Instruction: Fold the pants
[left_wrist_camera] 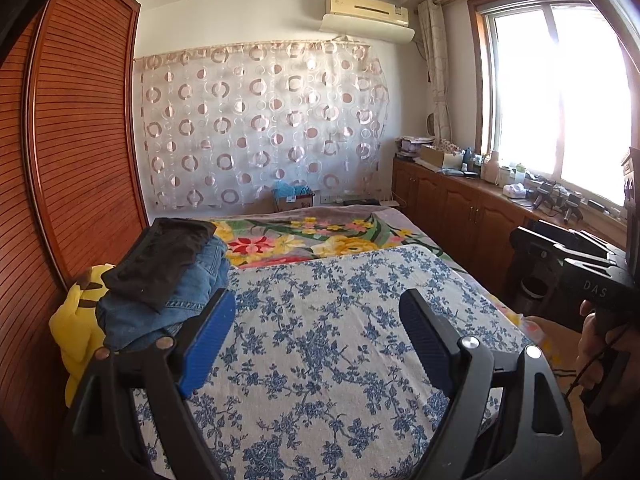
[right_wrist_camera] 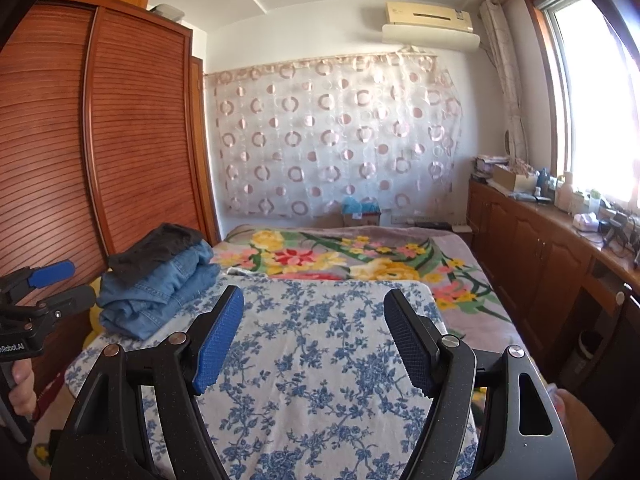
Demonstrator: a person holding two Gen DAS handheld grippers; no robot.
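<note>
1. At about 10 o'clock on the bed (right_wrist_camera: pixel 328 340), hard by the louvred wardrobe (right_wrist_camera: pixel 132 128), sits a stack of pants (right_wrist_camera: pixel 156 284): folded blue denim below, a dark folded garment (left_wrist_camera: pixel 160 260) on top. In the left wrist view a yellow plush toy (left_wrist_camera: pixel 76 320) pokes out just beside the stack at 9 o'clock.

2. The left gripper (left_wrist_camera: pixel 320 340) hangs over the blue-flowered sheet (left_wrist_camera: pixel 332 360) with its fingers spread wide and nothing between them. The right gripper (right_wrist_camera: pixel 314 340) does likewise, fingers wide apart and empty.

3. The sheet between both pairs of fingers carries no garment. This scene fits two stages: the stack is the folded result, or it is a pile from which a pair is yet to be drawn. The pictures do not settle which.

4. Judged as handling: denim is thick, stiff at seams and waistband, and holds a crease, so a good fold would pinch at the hem or waistband rather than mid-leg. The dark cloth looks thinner and limper and would likely slide off the denim if the stack is nudged.

5. The ribbed blue pads (right_wrist_camera: pixel 220 340) should grip cloth well. The floral blanket (right_wrist_camera: pixel 360 256) at 12 o'clock looks plush and soft.
</note>
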